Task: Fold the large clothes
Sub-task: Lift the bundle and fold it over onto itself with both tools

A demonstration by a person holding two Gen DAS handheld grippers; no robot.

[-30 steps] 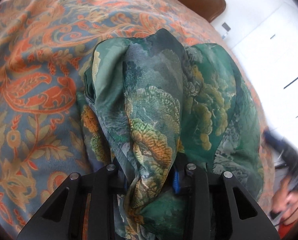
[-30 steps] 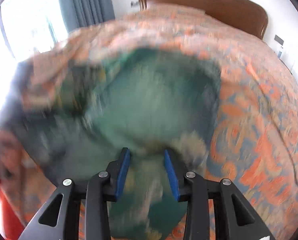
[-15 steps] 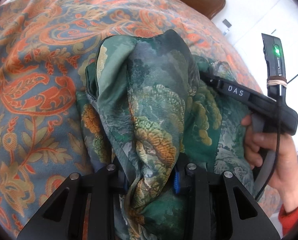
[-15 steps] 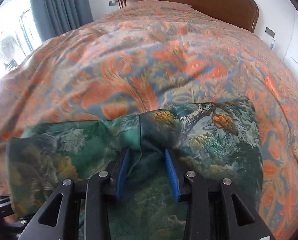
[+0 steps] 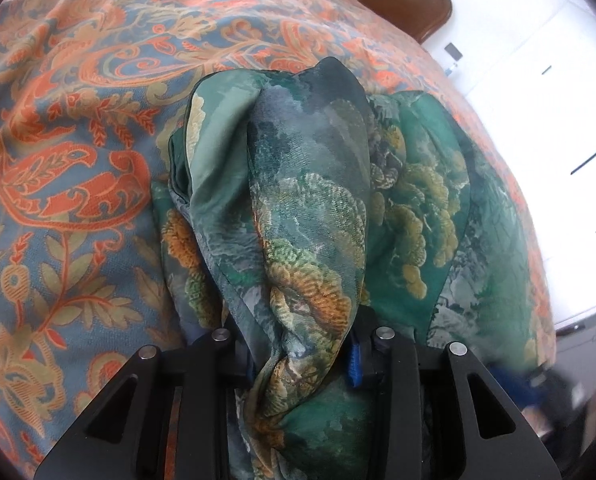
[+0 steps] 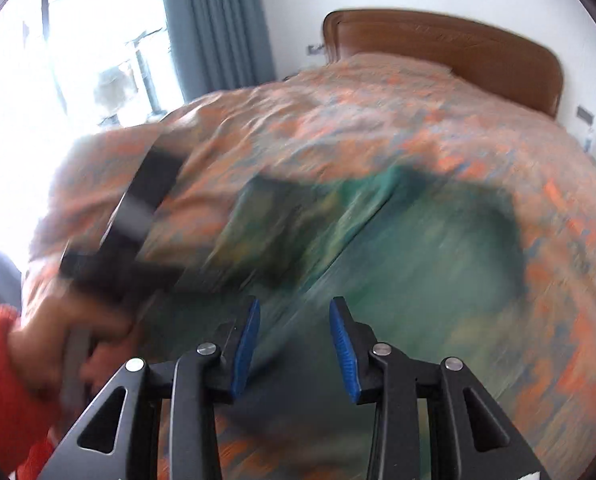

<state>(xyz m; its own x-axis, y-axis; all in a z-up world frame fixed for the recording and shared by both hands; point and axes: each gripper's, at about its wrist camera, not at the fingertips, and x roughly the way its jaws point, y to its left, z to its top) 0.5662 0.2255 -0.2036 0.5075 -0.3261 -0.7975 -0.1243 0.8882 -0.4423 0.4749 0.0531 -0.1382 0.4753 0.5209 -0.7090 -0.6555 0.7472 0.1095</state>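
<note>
A: Since the earlier frame, right gripper [image 6: 294,344] swung sideways; its view blurred. Empty?

B: Jaws apart, contents unclear. Left gripper [image 5: 298,344] clamps garment [image 5: 317,208], bunched centre frame on bedspread [image 5: 78,160].

I see green printed garment [image 5: 321,208]: thin, smooth cloth w/ slight sheen. Bedspread [image 5: 78,140]: thicker woven cloth, matt. Headboard [image 6: 457,56]: polished wood. Gripper pads [image 6: 244,344]: ribbed blue plastic.
</note>
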